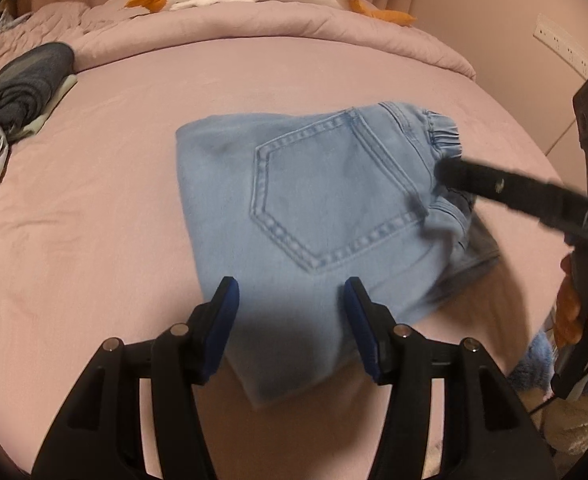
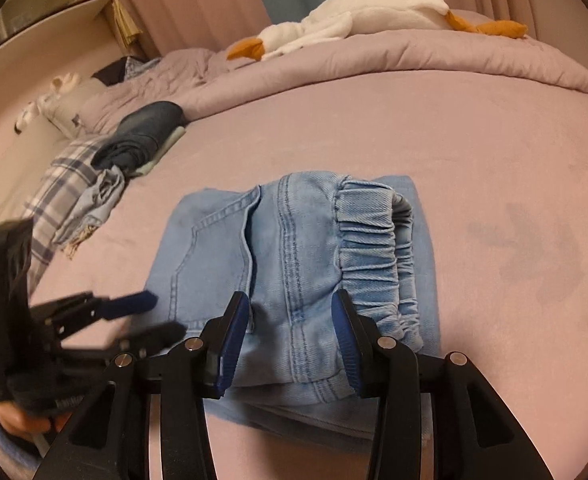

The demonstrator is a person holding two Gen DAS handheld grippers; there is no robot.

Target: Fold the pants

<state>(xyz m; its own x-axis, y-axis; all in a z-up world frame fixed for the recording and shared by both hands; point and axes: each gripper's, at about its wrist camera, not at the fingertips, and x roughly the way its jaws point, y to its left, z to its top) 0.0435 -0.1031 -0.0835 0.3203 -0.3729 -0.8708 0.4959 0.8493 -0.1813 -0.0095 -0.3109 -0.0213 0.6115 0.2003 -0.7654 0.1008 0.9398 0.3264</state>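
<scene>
Left gripper (image 1: 291, 292) points steeply down, fingers parted, gripping nothing. Right gripper (image 2: 289, 308) at its 3 o'clock angles down, fingers apart too, a hand (image 1: 578, 312) on its handle.

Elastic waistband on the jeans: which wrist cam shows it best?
Right wrist view: the elastic waistband fills the centre, its gathers sharp along nearly its whole length, just ahead of the right gripper. In the left wrist view only a short, blurred stretch shows, partly hidden by the right gripper's finger.
</scene>
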